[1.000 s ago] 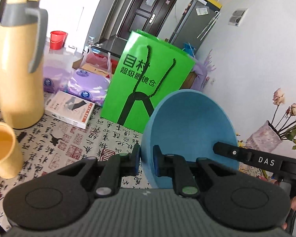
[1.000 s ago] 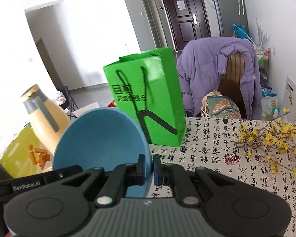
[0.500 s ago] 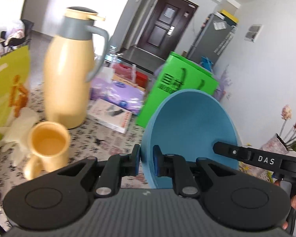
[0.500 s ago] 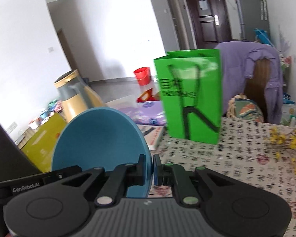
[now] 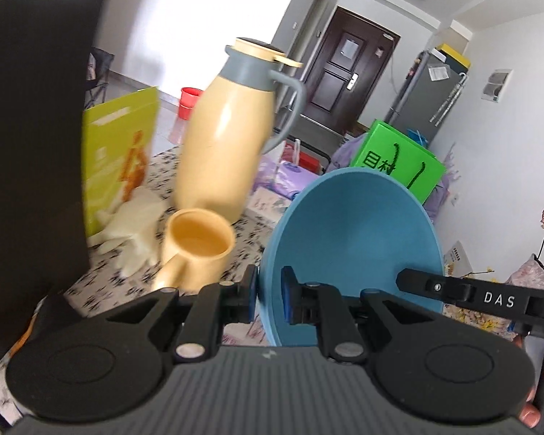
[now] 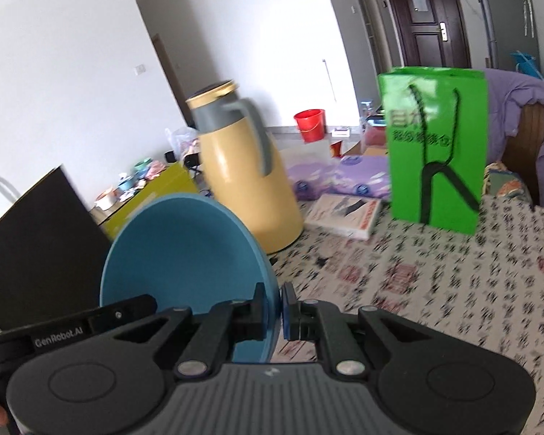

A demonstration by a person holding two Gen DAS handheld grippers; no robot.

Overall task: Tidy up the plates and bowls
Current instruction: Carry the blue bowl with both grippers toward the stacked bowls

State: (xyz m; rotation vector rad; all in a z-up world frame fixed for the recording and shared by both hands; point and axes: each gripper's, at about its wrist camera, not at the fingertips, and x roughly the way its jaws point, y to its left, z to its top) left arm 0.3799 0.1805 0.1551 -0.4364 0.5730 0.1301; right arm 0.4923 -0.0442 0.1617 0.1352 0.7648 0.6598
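A blue bowl [image 5: 355,250] is held on edge above the table, tilted, by both grippers. My left gripper [image 5: 270,299] is shut on its rim at the near left side. My right gripper [image 6: 273,311] is shut on the opposite rim of the same bowl [image 6: 185,250]. The other gripper's body shows in each view, at the right in the left wrist view [image 5: 482,299] and at the left in the right wrist view [image 6: 61,330]. No other plates or bowls are in view.
A yellow thermos jug [image 5: 228,137] and a yellow mug [image 5: 196,250] stand on the patterned tablecloth [image 6: 435,282]. A green paper bag [image 6: 435,152], a white box [image 6: 344,214], a black panel [image 5: 29,166] and a yellow-green box [image 5: 119,156] stand around.
Both grippers have swung left with the bowl. The jug and mug have shifted toward the view centre and the black panel has come into view; the green bag has moved right.
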